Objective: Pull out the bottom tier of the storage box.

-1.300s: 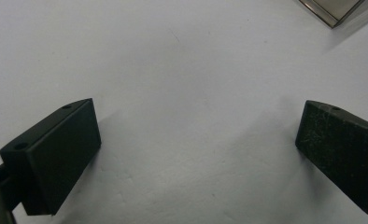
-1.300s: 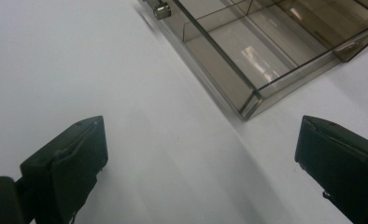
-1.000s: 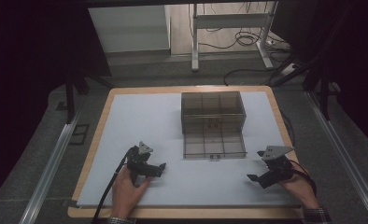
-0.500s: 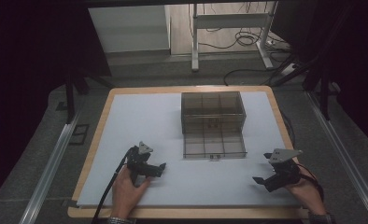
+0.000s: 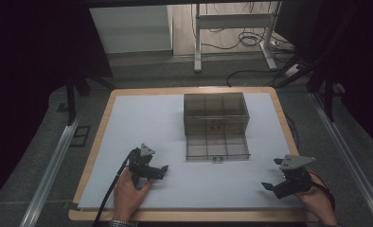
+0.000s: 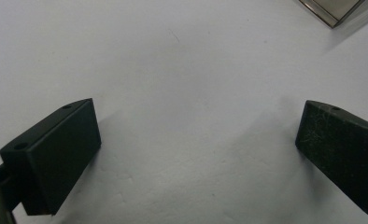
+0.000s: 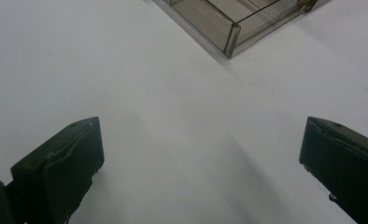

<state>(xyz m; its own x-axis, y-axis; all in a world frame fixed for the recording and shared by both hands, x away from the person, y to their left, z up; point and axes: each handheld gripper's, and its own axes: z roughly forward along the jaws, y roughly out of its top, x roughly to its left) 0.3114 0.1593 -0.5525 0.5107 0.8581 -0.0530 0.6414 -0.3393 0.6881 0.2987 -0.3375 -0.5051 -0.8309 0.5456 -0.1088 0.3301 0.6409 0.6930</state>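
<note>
A smoky transparent compartment box (image 5: 216,124) stands mid-table with its lid up and its divided tray toward me. My left gripper (image 5: 163,171) rests low on the white mat, left of and nearer than the box, held by a hand. In the left gripper view the gripper (image 6: 196,119) is open, bare mat between its fingers and a box corner (image 6: 334,9) at the top right. My right gripper (image 5: 271,174) hovers near the front right, also open. In the right gripper view the gripper (image 7: 201,130) has its jaws wide apart over bare mat, the box corner (image 7: 229,25) ahead.
The white mat (image 5: 142,123) lies on a wooden board (image 5: 102,123) whose edges show all round. Metal rails (image 5: 52,161) run along both sides of the table. Desk legs and cables (image 5: 241,42) are on the floor beyond the far edge.
My right gripper has drifted right and toward the near edge of the mat. The left gripper and the box have stayed put.
</note>
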